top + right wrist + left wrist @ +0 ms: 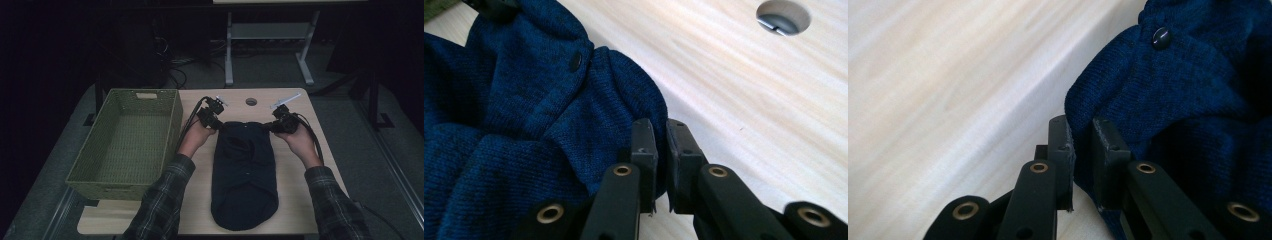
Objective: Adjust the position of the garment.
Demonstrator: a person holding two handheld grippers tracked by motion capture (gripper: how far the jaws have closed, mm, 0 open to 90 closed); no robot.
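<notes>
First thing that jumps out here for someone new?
The dark blue knit garment lying lengthwise mid-table, with the left gripper and right gripper each pinching a far corner of it, jaws closed on the fabric. Next, the green woven basket at the table's left, nothing in it.

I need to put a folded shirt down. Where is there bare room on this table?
Bare tabletop lies between the navy garment and the right edge. The green basket is empty too. It is crowded at the garment's far end, where both tools grip it.
</notes>
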